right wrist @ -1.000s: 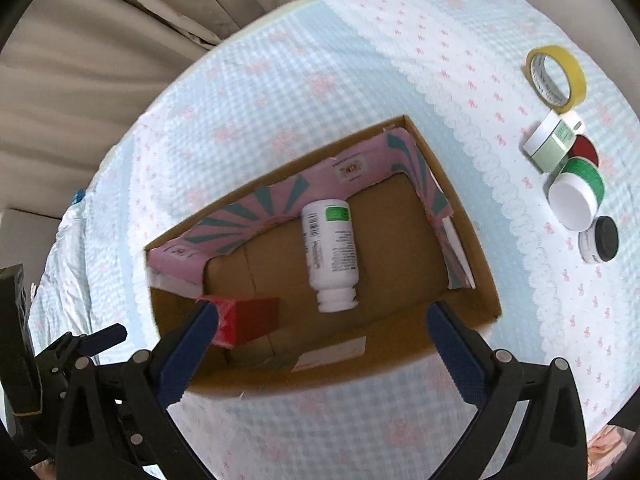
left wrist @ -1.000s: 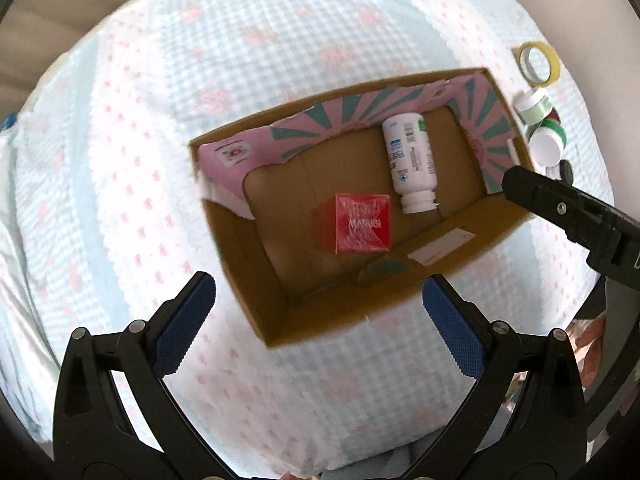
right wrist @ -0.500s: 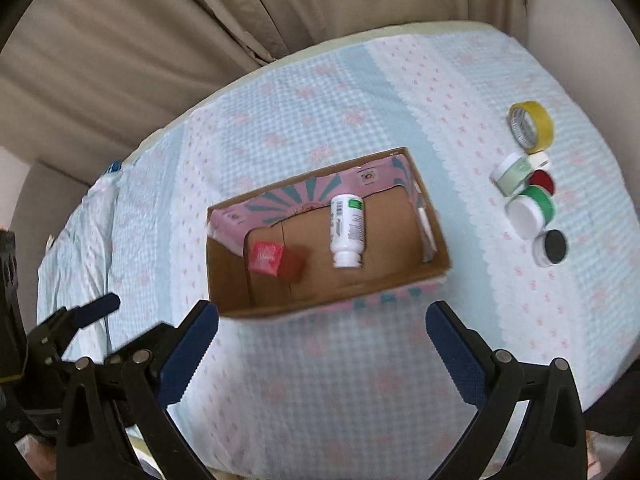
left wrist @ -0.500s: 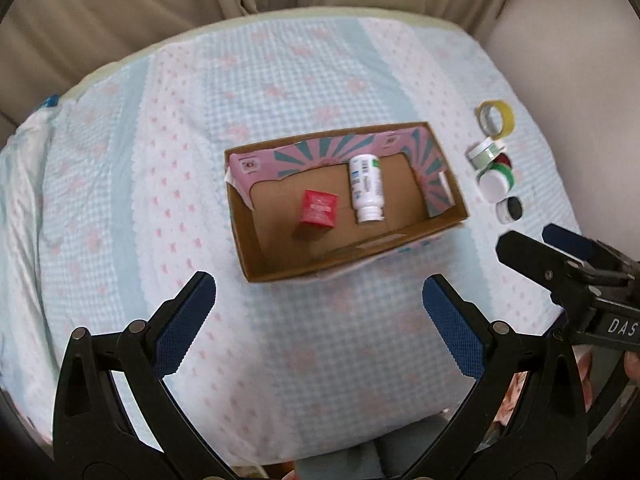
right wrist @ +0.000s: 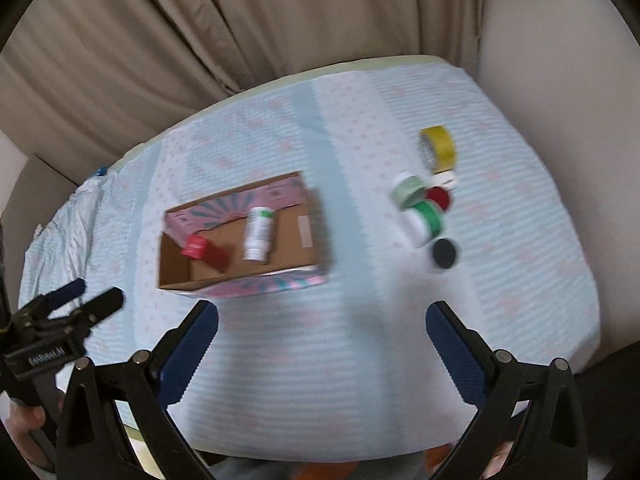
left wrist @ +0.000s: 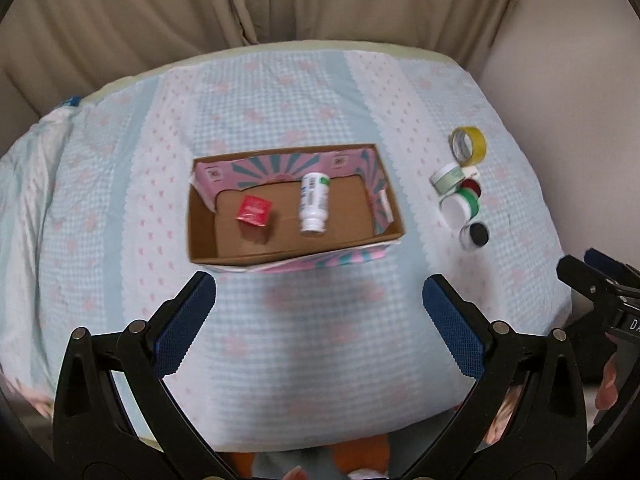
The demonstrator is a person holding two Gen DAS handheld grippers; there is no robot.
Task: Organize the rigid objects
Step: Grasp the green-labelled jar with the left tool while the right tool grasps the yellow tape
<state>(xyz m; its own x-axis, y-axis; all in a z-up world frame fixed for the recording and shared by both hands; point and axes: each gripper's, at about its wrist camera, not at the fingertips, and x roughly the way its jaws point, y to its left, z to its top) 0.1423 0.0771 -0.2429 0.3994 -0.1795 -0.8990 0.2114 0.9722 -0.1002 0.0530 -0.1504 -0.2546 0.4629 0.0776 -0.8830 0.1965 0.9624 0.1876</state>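
An open cardboard box [left wrist: 394, 210] [right wrist: 312, 216] sits mid-table. Inside lie a red box [left wrist: 254, 211] [right wrist: 195, 247] and a white bottle [left wrist: 314, 201] [right wrist: 259, 233] on its side. To its right on the cloth are a yellow tape roll [left wrist: 469, 144] [right wrist: 438, 149], a pale green jar [left wrist: 447, 178] [right wrist: 408, 190], a red lid [left wrist: 473, 187] [right wrist: 439, 197], a green-and-white tape roll [left wrist: 460, 205] [right wrist: 424, 222] and a black-lidded jar [left wrist: 475, 235] [right wrist: 443, 253]. My left gripper [left wrist: 319, 316] [right wrist: 96, 296] is open and empty, near the table's front edge. My right gripper [right wrist: 322, 338] [left wrist: 588, 266] is open and empty, likewise pulled back.
The table [left wrist: 320, 340] [right wrist: 360, 360] wears a light blue checked cloth with pink flowers. Beige curtains [left wrist: 280, 0] hang behind it. A pale wall [right wrist: 560, 100] stands to the right.
Both grippers have pulled back and up from over the box toward the table's front edge. The box and its contents now look smaller and farther off. The objects have not moved.
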